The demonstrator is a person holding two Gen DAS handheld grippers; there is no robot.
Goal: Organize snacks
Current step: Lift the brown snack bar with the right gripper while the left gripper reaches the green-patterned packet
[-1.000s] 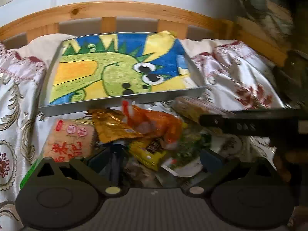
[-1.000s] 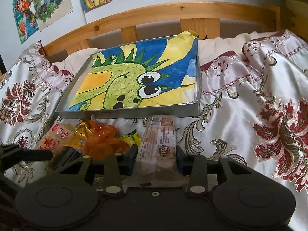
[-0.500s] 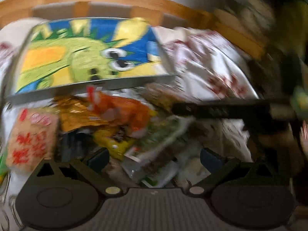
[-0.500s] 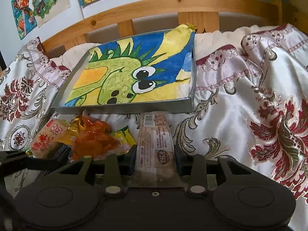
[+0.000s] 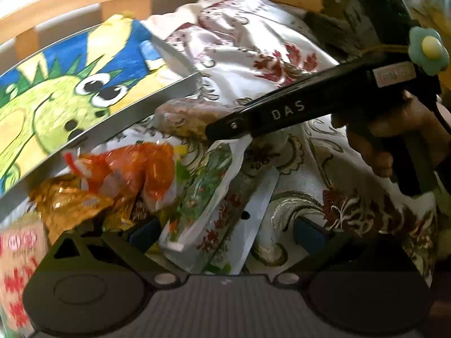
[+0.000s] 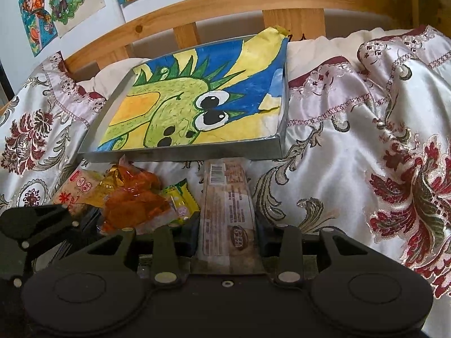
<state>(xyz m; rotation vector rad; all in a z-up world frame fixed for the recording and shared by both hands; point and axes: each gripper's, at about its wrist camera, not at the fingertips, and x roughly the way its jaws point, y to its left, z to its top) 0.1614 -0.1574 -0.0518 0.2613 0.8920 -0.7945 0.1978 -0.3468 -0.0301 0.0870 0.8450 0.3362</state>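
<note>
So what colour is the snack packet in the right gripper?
Brown and tan, with a white barcode label: the packet, best seen in the right wrist view.

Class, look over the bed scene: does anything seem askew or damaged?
The shallow grey metal tray sits tilted on the bedding. Its dinosaur drawing liner is torn near the right edge, and one yellow corner curls up over the tray's far rim.

Floral bedspread (image 6: 352,140), wooden headboard (image 6: 225,5) (wall drawings (image 6: 56,2) above).
</note>
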